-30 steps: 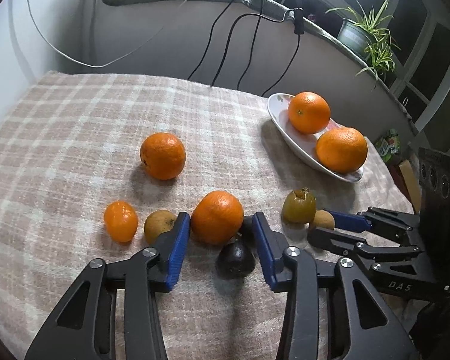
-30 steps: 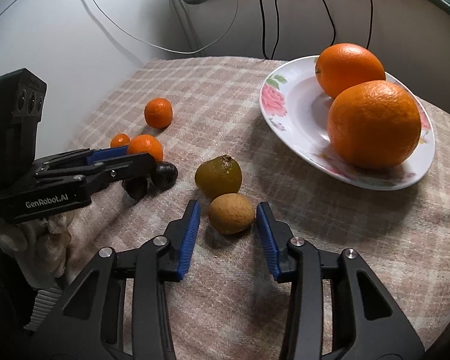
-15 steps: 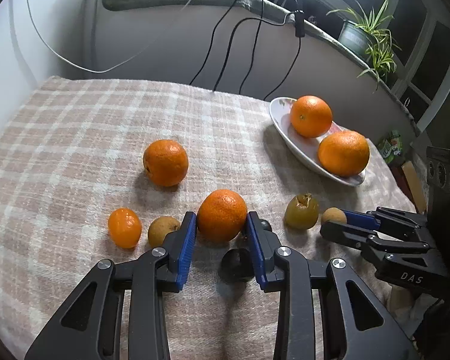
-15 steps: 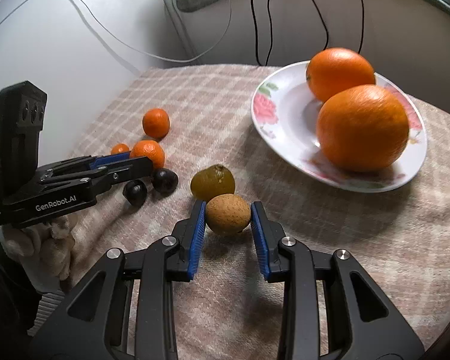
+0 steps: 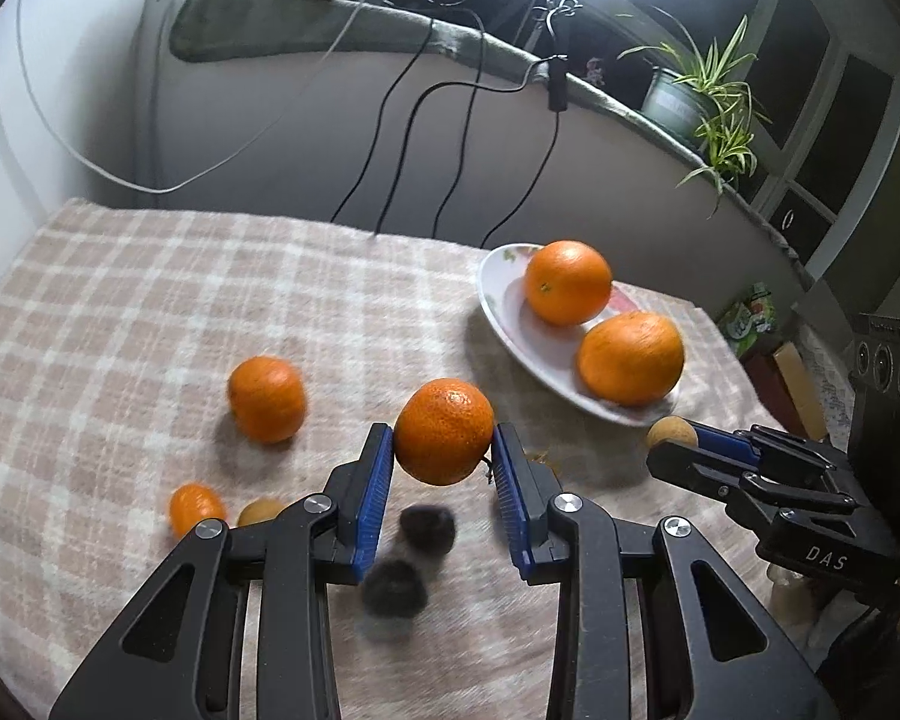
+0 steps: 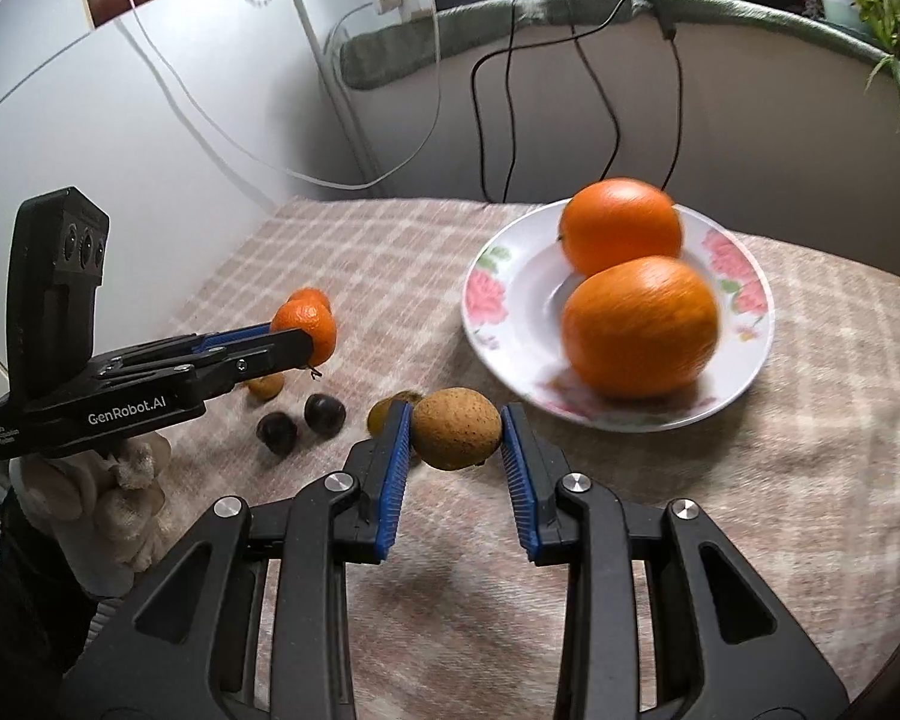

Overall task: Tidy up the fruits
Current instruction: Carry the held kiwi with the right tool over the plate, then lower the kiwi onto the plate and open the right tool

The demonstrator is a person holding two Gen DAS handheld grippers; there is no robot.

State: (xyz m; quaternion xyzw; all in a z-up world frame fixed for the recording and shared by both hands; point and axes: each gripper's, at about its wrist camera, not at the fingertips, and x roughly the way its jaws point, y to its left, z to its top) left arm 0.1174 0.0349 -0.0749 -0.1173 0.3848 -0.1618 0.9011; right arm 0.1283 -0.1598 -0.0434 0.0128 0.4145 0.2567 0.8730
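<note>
My left gripper (image 5: 444,450) is clamped on a tangerine (image 5: 444,431), clear of the checked cloth (image 5: 120,312); my right gripper (image 6: 456,438) pinches a small brown fruit (image 6: 456,429) just short of the flowered plate (image 6: 498,276) — two big oranges (image 6: 639,327) sit there, two dark fruits (image 6: 325,413) lie loose.

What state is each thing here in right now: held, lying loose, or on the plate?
Left gripper: shut on a small orange mandarin.
Right gripper: shut on a small brown fruit.
White flowered plate: holds two large oranges.
Two dark round fruits: loose on the checked cloth.
</note>
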